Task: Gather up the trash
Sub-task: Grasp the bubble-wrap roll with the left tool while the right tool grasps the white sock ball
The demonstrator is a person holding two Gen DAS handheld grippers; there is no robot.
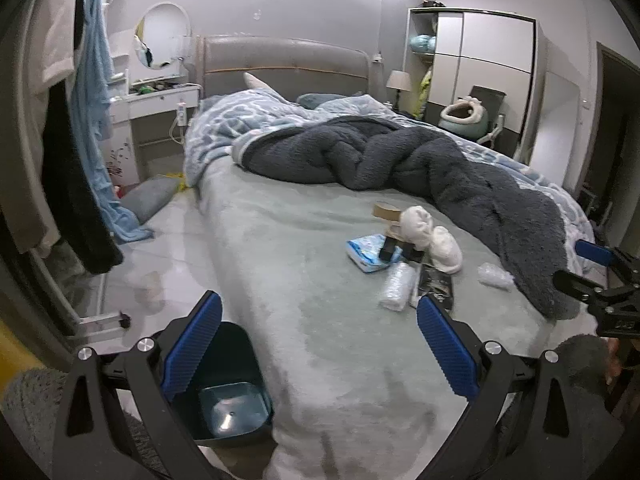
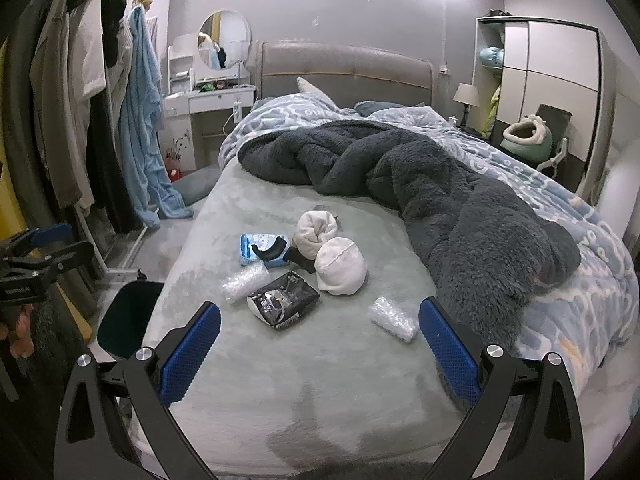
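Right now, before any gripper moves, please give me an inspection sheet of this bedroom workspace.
Surface: bed sheet, pale green, partly bare.
Job's things: black wrapper, two clear plastic pieces, blue packet; bin on the floor beside the bed.
Clutter: white socks, tape roll, grey blanket.
Grippers: left gripper open, empty; right gripper open, empty.
Cables: white cable at the dresser.
Surroundings: hanging clothes, wardrobe, lamp.
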